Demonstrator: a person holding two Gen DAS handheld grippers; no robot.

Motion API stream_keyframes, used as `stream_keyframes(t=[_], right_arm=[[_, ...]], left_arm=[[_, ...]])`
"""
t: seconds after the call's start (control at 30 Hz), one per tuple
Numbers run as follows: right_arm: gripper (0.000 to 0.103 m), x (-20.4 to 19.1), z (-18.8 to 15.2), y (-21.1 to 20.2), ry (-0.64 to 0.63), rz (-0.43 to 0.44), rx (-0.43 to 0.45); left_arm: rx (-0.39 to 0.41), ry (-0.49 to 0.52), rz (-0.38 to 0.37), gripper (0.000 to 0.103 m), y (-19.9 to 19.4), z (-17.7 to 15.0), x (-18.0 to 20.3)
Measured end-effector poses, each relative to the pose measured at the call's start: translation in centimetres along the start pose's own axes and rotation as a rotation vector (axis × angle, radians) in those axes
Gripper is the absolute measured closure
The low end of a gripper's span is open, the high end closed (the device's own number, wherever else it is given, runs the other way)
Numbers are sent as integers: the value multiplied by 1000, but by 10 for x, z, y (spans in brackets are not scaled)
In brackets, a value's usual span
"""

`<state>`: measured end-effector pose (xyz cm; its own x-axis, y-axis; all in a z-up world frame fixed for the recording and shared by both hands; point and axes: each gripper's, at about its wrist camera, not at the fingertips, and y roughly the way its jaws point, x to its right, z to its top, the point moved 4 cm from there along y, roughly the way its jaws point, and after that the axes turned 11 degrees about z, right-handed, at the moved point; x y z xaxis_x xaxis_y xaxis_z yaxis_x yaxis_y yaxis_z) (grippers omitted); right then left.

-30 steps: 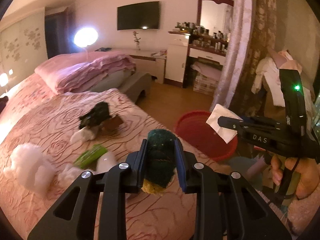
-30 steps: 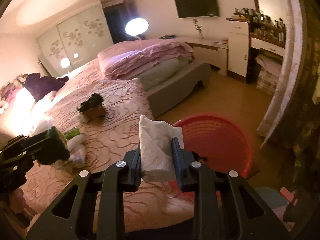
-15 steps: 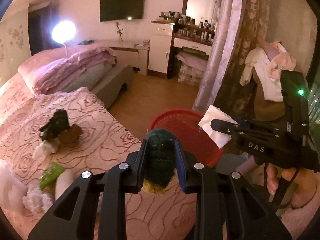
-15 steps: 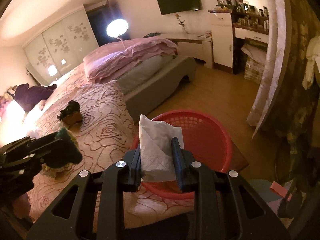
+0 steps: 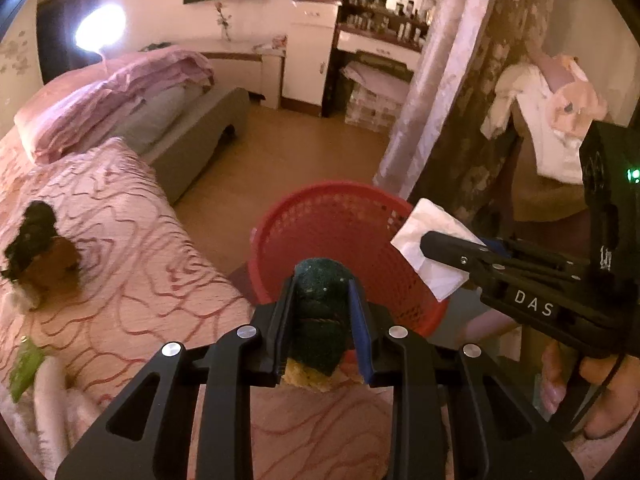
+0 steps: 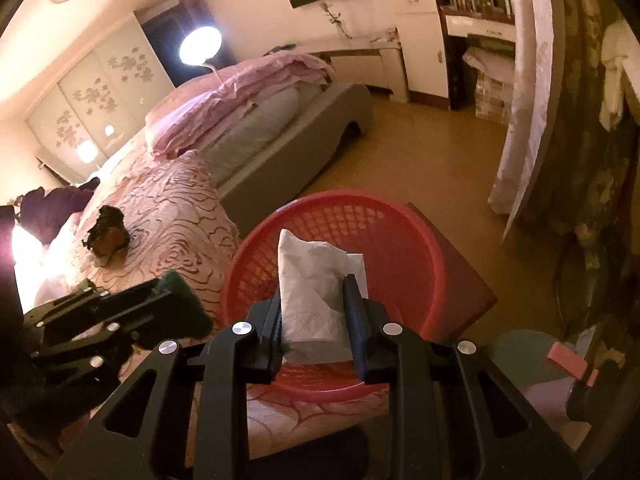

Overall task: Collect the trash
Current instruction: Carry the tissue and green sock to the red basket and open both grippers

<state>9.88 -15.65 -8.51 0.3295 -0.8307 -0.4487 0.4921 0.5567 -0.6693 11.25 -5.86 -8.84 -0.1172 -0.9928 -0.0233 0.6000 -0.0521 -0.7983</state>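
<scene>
My left gripper [image 5: 322, 280] is shut on a dark green scouring sponge [image 5: 320, 312] with a yellow underside, held at the bed's edge in front of the red mesh basket [image 5: 320, 216]. My right gripper [image 6: 314, 280] is shut on a crumpled white tissue [image 6: 310, 280], which hangs over the red basket [image 6: 400, 208]. In the left wrist view the right gripper [image 5: 426, 246] shows at the right with the tissue [image 5: 430, 236] over the basket's rim. In the right wrist view the left gripper [image 6: 176, 284] with its sponge [image 6: 180, 300] sits at the lower left.
More trash lies on the pink bedspread [image 5: 120, 248]: a dark and brown clump [image 5: 36, 240] and a green wrapper [image 5: 24, 368]. The basket stands on the wooden floor [image 5: 280, 152] beside the bed. Curtains [image 5: 448, 80] hang at the right, behind the basket.
Both grippers have swung right and down from over the bed toward the red basket, each still holding its item. The basket now looms larger below the fingertips.
</scene>
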Motion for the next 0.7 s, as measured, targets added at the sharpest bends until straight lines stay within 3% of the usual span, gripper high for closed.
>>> stream_keyframes(t=[0.17,0.27,0.5,0.7], right_arm=[[75,9,-2,12,15,0,-29],[65,12,-3,16,28,-2,-38],[47,19,-2,20,43,-18,-29],[45,20,-2,15,45,-45,-12]], left_arm=[[-44,12,-11,77,19,-4,8],[-63,9,-19,73,25,-6,8],[-53,-21,-28,40,25,-4,1],[-29,-53,-10,37,15,-3,-11]])
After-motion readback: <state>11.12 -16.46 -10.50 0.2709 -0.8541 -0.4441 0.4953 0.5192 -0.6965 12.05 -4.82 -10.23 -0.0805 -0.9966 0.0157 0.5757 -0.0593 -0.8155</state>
